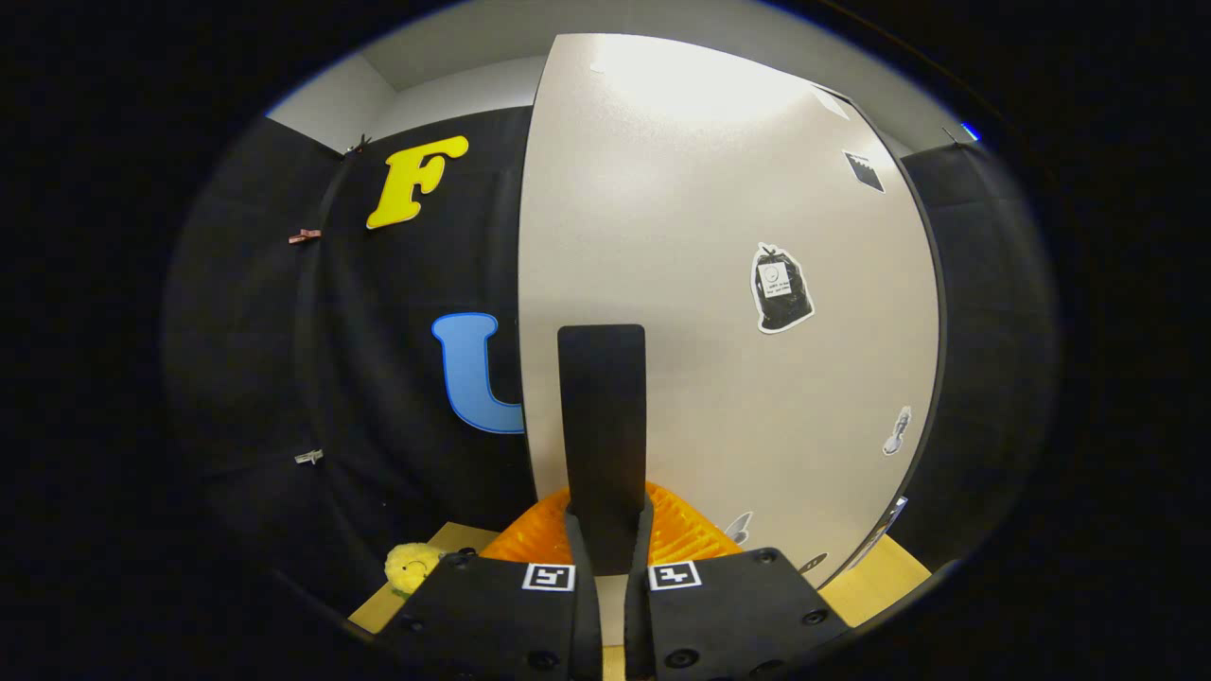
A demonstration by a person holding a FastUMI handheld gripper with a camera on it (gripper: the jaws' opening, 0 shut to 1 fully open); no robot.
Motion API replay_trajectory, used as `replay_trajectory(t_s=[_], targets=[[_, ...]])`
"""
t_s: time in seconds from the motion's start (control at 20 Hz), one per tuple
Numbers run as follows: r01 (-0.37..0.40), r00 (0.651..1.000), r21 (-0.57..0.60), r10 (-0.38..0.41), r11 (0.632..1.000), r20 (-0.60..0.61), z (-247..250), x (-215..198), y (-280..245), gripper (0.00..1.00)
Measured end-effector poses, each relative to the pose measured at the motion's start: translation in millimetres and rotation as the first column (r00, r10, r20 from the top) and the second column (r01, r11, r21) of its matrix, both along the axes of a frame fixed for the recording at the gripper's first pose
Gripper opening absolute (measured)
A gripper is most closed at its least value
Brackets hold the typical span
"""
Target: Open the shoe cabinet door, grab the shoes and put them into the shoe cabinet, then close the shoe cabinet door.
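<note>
Far left, near: small yellow plush toy (410, 566) on the wood table (875, 577). Gripper (605, 558) clenched on the black door handle (602, 426), both fingers pressing it. Behind, an orange ribbed thing (681, 530). Cabinet door (719, 284) spreads right w/ stickers: rigid, prob light, swings on hinge; handle is the grip spot, smooth so may slip.

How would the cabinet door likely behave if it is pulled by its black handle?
The cabinet door looks a flat, rigid panel, so it should swing, not bend. The handle, clamped in the gripper, seems smooth; it might slip.
</note>
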State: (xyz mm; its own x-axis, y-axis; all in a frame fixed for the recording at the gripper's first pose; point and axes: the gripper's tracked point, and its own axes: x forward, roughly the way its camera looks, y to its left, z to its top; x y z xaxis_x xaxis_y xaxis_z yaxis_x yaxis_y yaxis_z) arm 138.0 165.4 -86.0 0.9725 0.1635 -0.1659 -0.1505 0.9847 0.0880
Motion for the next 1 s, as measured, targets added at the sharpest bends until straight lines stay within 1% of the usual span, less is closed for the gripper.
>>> replay_trajectory(t_s=[0.35,0.5,0.65,1.0], targets=[[-0.042,0.999,0.014,0.042,0.999,0.012,15,-75,-50,0.13],[-0.051,0.999,0.010,0.051,0.999,0.004,17,-92,-69,0.13],[-0.046,0.999,-0.003,0.046,0.999,0.001,18,-104,-89,0.13],[0.012,1.000,-0.009,-0.012,1.000,-0.006,22,-135,-147,0.12]])
